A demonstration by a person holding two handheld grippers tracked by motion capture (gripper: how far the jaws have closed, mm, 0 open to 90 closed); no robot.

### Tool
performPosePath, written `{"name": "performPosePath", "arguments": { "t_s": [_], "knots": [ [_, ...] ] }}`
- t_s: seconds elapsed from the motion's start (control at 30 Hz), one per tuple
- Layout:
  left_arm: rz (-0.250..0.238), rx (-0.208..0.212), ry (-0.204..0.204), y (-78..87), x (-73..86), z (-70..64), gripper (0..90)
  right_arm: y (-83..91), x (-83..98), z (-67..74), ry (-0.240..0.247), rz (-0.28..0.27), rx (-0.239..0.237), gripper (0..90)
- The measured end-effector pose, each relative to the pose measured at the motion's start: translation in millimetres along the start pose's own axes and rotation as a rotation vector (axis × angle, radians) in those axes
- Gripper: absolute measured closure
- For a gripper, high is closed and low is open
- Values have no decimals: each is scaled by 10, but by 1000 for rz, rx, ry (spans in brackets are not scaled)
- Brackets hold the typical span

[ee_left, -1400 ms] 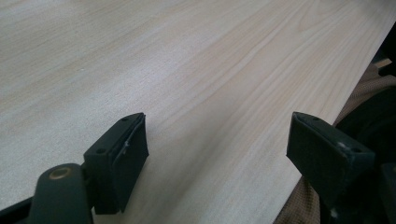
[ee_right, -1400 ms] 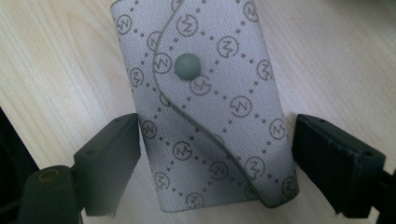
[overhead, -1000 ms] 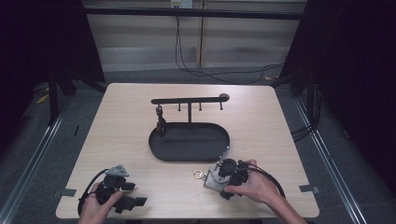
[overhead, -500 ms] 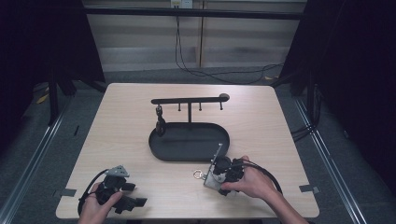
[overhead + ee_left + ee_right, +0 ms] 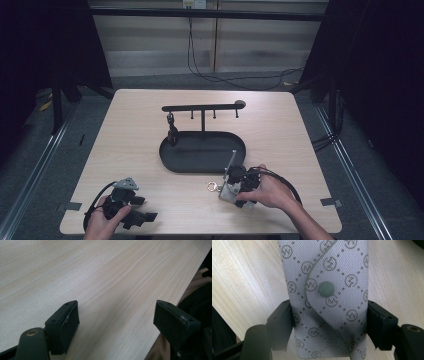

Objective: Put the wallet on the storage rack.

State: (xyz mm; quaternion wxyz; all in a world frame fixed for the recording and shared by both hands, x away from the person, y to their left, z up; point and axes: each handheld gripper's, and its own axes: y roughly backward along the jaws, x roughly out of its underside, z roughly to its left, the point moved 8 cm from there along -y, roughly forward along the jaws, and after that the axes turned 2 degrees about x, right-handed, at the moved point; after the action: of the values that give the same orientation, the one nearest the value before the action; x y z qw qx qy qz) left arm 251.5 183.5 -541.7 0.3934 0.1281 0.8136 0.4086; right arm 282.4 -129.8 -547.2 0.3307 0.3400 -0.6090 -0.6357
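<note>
A grey pouch point(image 5: 327, 285) with a diamond logo pattern and a round snap sits between my right gripper's point(image 5: 329, 325) jaws, both pads pressed on its sides. The jaws have just been closing onto it. From above, the right gripper point(image 5: 228, 181) is at the table's front, just below the tray, and the pouch point(image 5: 231, 162) shows as a thin grey strip slanting up toward the tray. A small key ring point(image 5: 212, 187) lies beside it. My left gripper point(image 5: 145, 209) rests at the front left, open, with bare wood between its jaws point(image 5: 117, 322).
A black oval tray point(image 5: 167, 160) lies mid-table, with a black hook rack point(image 5: 200, 107) standing over its back edge and a dark item point(image 5: 171, 131) hanging at the rack's left end. The table's front edge is close behind both hands.
The right jaws have closed on the pouch, which lay flat before and now slants up toward the tray. The left hand has kept still.
</note>
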Motion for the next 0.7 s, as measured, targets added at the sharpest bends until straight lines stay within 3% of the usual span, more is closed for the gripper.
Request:
{"name": "performPosePath", "arguments": {
  "t_s": [0.23,0.7],
  "knots": [
    [5,0,-3,-5,2,-2,204,40,22,-17,-29,8,-24,303],
    [-1,-1,11,-2,1,-2,204,180,33,-32,-22,2,-40,306]
  ]
}}
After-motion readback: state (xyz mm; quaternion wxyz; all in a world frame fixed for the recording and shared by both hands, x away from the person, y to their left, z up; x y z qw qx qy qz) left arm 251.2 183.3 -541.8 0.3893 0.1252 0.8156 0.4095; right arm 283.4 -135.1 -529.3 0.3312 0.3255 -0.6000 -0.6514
